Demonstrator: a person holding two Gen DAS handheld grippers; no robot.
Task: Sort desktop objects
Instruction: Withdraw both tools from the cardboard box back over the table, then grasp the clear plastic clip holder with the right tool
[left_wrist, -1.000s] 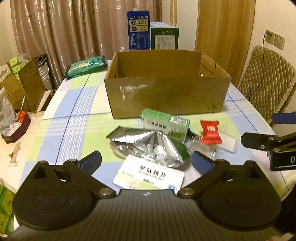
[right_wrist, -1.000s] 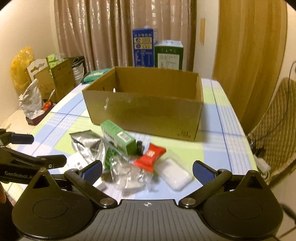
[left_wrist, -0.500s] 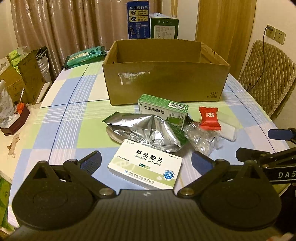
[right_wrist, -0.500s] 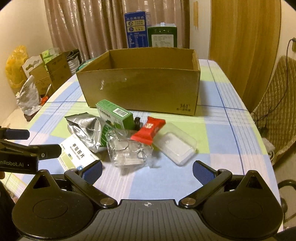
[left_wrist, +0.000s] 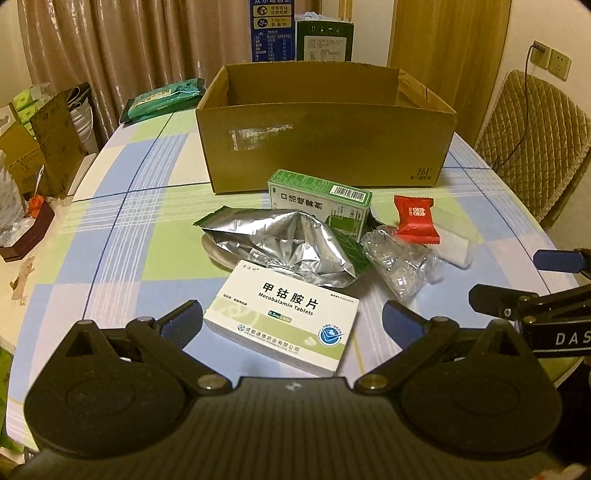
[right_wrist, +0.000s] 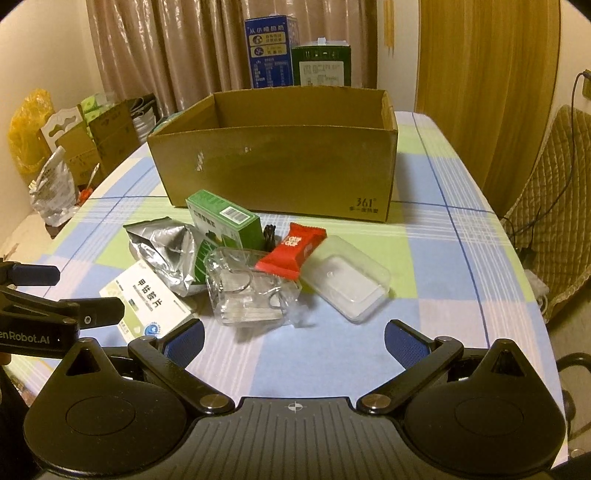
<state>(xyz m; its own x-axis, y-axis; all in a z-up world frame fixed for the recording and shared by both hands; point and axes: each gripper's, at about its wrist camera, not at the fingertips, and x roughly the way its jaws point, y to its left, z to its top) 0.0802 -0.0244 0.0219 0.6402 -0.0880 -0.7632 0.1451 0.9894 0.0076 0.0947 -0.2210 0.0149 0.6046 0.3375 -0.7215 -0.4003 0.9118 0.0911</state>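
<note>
While both grippers hang over the desk's near edge:
Left gripper (left_wrist: 291, 321): jaws wide apart, empty, straddling the tablet box (left_wrist: 282, 317), judged first pick.
Right gripper (right_wrist: 293, 341): jaws spread, empty, facing the clear bag (right_wrist: 251, 291).
Pile: mid-desk, items touching, just before the carton (left_wrist: 321, 147).
Carton: one, top open toward the grippers, apparently the destination.
Count: tablet box one; green box (left_wrist: 319, 199) one; foil pouch (left_wrist: 280, 240) one; red sachet (left_wrist: 415, 219) one; clear tray (right_wrist: 345, 282) one; bag one.
</note>
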